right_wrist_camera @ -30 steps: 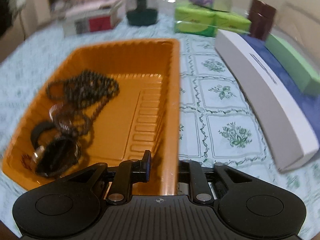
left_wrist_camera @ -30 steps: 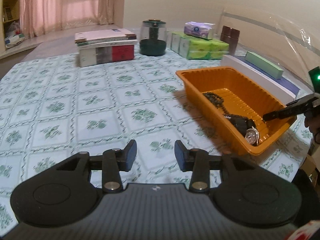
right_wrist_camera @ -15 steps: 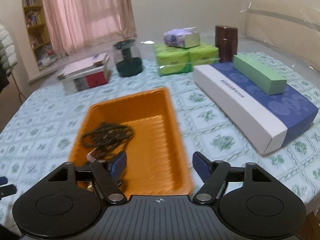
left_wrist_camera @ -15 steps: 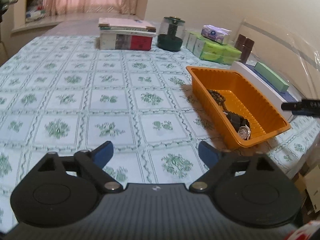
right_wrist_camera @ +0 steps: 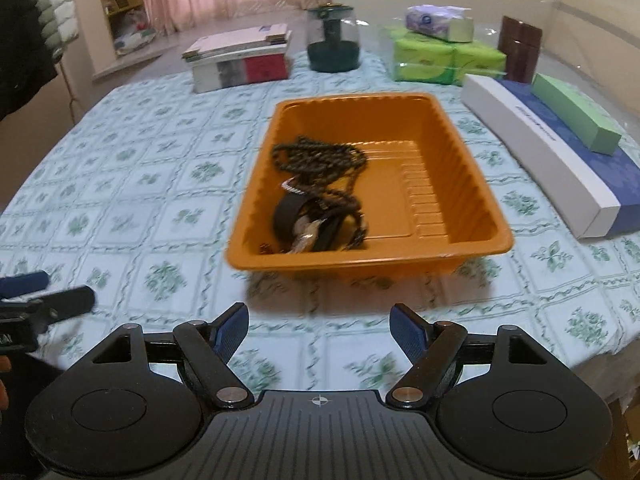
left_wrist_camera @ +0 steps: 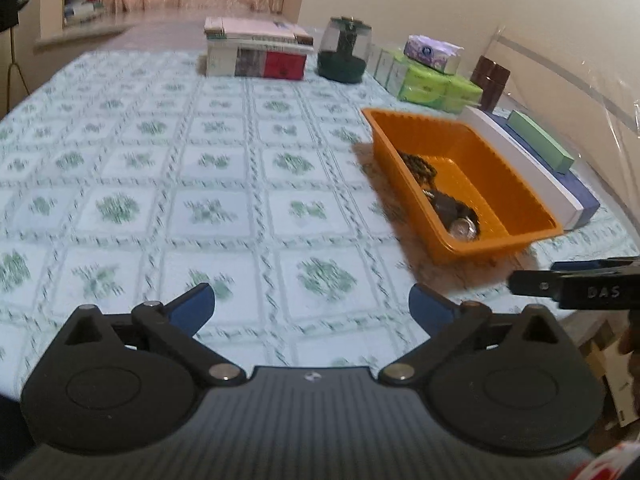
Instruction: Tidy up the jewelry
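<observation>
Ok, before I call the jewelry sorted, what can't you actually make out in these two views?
- Left wrist view: the orange tray's near wall hides part of the watch.
- Right wrist view: the bead necklace, strap and watch are tangled and blurred; the piece count is unclear.
- Small item in the tray's near-left corner: too small to identify.
- Table's near edge: hidden by the gripper bodies.

Worktop [right_wrist_camera: 120, 184] carried a green-patterned cloth. Ahead of the right claw [right_wrist_camera: 319, 322] sat an orange tray [right_wrist_camera: 472, 184]; beyond it a book stack [right_wrist_camera: 240, 60], jar [right_wrist_camera: 334, 40] and tissue packs [right_wrist_camera: 444, 60]; right, a long box [right_wrist_camera: 560, 160].
</observation>
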Available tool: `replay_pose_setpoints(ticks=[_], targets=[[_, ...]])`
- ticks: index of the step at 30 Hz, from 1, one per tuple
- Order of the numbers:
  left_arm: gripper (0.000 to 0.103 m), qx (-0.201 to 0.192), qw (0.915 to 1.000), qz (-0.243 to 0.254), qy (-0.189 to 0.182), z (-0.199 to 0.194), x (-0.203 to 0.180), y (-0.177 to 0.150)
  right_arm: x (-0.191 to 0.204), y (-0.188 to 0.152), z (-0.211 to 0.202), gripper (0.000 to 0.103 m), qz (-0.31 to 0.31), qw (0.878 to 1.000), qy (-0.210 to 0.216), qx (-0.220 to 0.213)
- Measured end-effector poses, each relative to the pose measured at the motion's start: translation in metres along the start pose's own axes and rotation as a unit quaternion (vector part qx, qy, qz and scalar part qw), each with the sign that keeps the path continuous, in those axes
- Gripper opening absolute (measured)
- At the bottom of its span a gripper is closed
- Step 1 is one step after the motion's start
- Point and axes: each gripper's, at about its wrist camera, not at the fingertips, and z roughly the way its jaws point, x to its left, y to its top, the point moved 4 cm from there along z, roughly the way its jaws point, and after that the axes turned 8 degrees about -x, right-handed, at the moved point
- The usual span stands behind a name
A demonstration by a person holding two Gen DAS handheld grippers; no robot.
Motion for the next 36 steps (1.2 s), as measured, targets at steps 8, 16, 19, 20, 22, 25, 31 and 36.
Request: replay_pose_setpoints(ticks=[8, 16, 19, 20, 22, 25, 31, 36], targets=[[0.102, 0.007, 0.9998, -0.008, 0.017, -0.003, -0.003, -0.002, 0.023, -0.003, -0.003, 0.077, -0.003, 1.0, 0.018, 0.004], [0.102, 0.012, 0.9993, -0.008, 0.034, -0.005, -0.005, -0.001, 0.033, 0.002, -0.007, 0.077, -0.015, 1.0, 0.025, 0.0], [0.102, 0.009, 0.9992, -0.004, 0.039, -0.006, -0.006, 0.0, 0.033, 0.004, -0.008, 0.077, -0.013, 1.0, 0.025, -0.002], [0.102, 0.009, 0.9991, -0.002, 0.042, -0.006, -0.006, -0.001, 0.034, 0.004, -0.008, 0.077, -0.014, 1.0, 0.025, -0.002], [0.102, 0.009, 0.9988, 0.002, 0.048, -0.007, -0.005, -0.001, 0.034, 0.004, -0.008, 0.077, -0.015, 1.0, 0.026, -0.002], [0.102, 0.009, 0.9986, 0.003, 0.052, -0.006, -0.004, -0.001, 0.034, 0.003, -0.007, 0.077, -0.015, 1.0, 0.025, 0.0], [0.102, 0.008, 0.9987, 0.006, 0.05, -0.007, -0.005, -0.001, 0.034, 0.002, -0.007, 0.077, -0.015, 1.0, 0.026, 0.001], [0.102, 0.008, 0.9987, 0.005, 0.05, -0.007, -0.004, -0.001, 0.034, 0.002, -0.007, 0.077, -0.015, 1.0, 0.025, 0.001]])
